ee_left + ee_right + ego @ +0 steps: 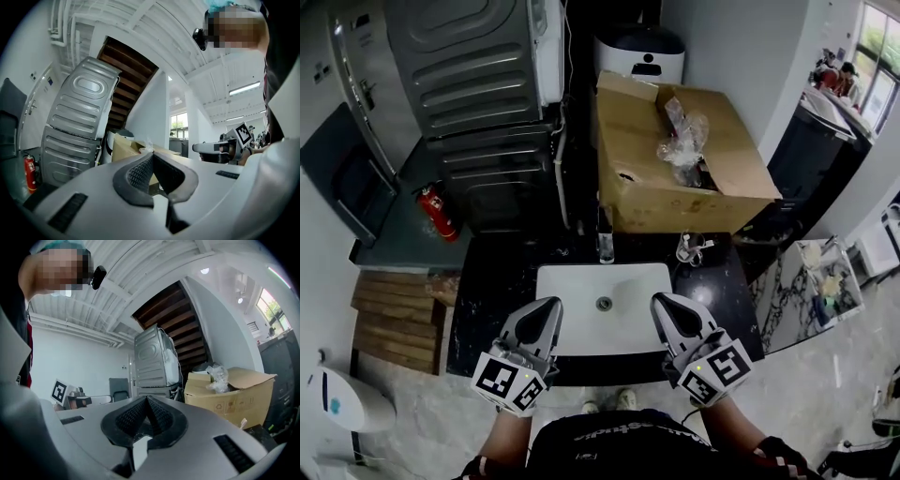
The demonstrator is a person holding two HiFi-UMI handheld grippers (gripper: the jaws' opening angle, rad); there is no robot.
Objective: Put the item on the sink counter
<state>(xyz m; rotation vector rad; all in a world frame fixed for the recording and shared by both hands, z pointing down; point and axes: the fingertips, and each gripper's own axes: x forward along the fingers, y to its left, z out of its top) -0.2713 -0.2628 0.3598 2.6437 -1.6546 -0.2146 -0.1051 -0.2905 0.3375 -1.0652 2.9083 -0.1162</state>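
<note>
I stand at a black sink counter [502, 281] with a white basin [581, 319] set in it. My left gripper [551, 306] hovers over the basin's left edge, shut and empty. Over the basin's right edge my right gripper [662, 302] is also shut with nothing in it. The left gripper view shows the left gripper [151, 157] with its pads pressed together, and the right gripper [146, 399] looks the same in its own view. Behind the sink an open cardboard box [675, 178] holds clear plastic-wrapped items [684, 141]. A small white object [692, 248] lies on the counter near the box.
A faucet [606, 246] stands at the back of the basin. Stacked grey machines [478, 94] and a red fire extinguisher [441, 214] are at the left. A white appliance [642, 52] sits behind the box. Wooden planks [394, 314] lie on the floor to the left.
</note>
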